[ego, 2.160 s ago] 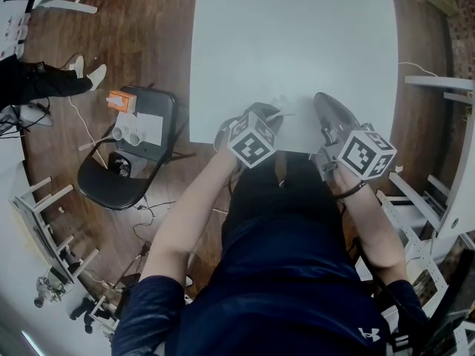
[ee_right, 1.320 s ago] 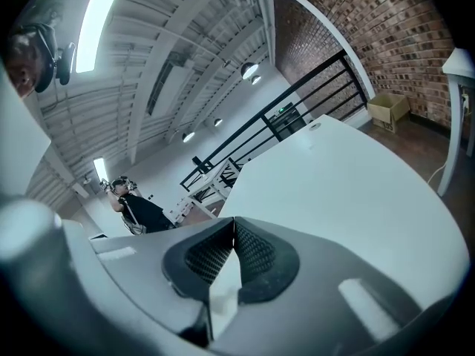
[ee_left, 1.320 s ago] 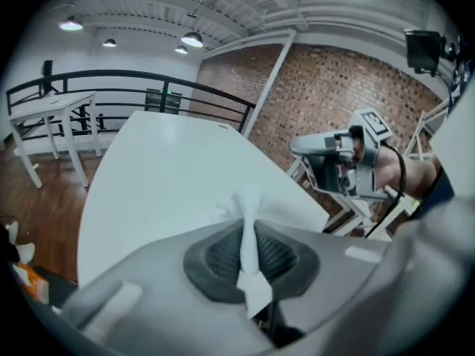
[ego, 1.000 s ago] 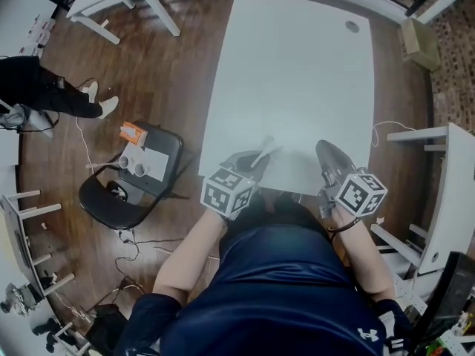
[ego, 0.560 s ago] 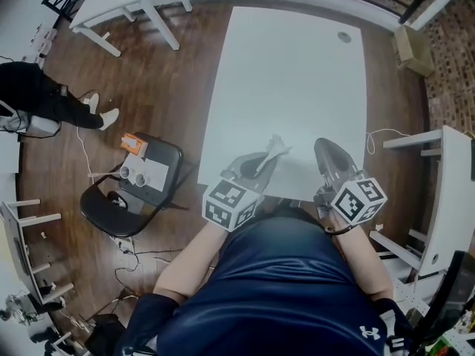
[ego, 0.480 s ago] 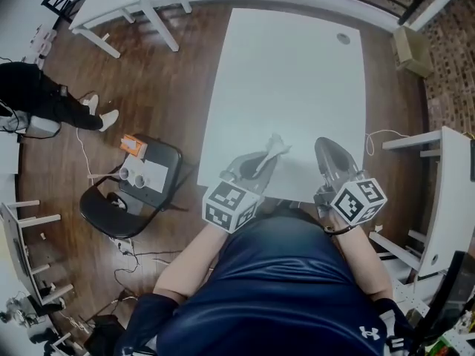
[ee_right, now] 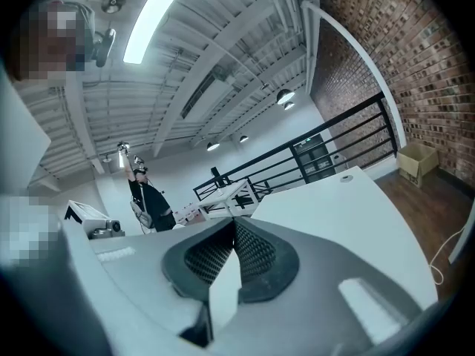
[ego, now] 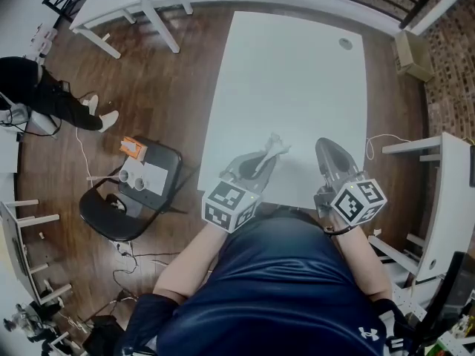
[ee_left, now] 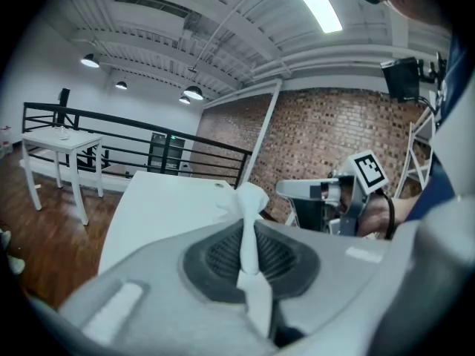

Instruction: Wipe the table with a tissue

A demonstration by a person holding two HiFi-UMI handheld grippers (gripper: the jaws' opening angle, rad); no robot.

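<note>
We had left gripper pinching crumpled white tissue, right gripper closed empty; thin pinch risked slipping once dragged on white table.

Navy short-slv tee w/ small white logo low on rt side. Black band round rt wrist. Left gripper & right gripper: grey moulded shells, smooth, tapering fwd. Each carries a white cube w/ black square markers: left cube, right cube. Pads dark grey, diamond-mesh texture, set in rounded recesses.
</note>
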